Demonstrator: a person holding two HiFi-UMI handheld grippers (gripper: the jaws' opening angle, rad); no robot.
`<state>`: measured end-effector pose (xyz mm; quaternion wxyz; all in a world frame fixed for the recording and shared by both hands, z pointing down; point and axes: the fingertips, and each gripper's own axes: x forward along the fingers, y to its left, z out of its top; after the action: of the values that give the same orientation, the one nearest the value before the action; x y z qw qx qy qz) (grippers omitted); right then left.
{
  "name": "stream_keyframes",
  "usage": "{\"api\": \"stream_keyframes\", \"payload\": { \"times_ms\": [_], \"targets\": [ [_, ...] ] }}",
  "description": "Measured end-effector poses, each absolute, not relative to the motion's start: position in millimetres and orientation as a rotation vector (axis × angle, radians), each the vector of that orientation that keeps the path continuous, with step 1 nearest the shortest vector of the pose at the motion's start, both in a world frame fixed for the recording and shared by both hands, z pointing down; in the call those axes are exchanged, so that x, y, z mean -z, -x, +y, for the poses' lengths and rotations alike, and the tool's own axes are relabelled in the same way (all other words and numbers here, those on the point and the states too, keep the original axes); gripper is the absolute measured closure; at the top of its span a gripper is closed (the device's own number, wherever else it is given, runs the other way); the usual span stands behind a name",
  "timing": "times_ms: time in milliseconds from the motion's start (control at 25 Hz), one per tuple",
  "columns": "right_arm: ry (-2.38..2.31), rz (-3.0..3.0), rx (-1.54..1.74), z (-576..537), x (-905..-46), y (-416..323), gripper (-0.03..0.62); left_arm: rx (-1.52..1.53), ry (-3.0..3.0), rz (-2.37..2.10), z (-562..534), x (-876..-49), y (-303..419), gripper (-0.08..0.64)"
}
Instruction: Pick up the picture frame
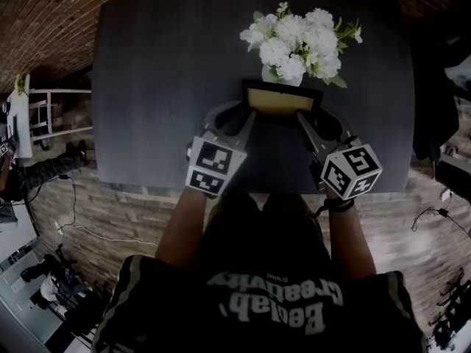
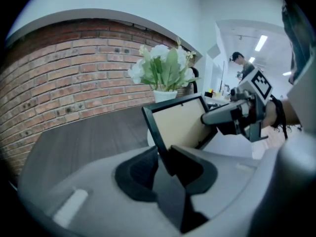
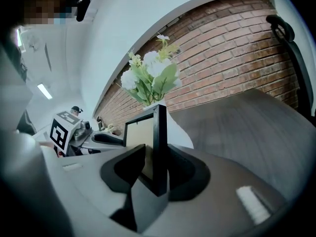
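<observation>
Jaws of the left gripper [image 1: 246, 115] and right gripper [image 1: 303, 118] were each pinched partway closed on an opposite side edge of the picture frame [image 1: 282, 98]. This steadied it upright just before the flower vase [image 1: 298, 46], apparently clear of the table [image 1: 162, 87].

A: The head view is dim. The dark tabletop [image 1: 169, 87] swallows detail, and only the white flowers [image 1: 298, 43] stand out bright.

B: Both gripper views are brighter, with ceiling strip lights [image 2: 260, 42] glowing behind. Corners go black, the brick wall [image 2: 64, 83] bows, and the left hand-held gripper [image 2: 164, 154] looks soft up close.
</observation>
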<state>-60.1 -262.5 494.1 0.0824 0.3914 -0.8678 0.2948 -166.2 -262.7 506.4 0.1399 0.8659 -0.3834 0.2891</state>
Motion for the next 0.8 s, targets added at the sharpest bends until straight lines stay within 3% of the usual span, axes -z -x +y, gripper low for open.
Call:
{"api": "stream_keyframes", "payload": {
  "times_ms": [800],
  "targets": [
    [-1.117,-2.726,-0.763,-246,-422,28,0.459,-0.805,-2.495,-1.262,-243,-434,136,0.477]
  ]
}}
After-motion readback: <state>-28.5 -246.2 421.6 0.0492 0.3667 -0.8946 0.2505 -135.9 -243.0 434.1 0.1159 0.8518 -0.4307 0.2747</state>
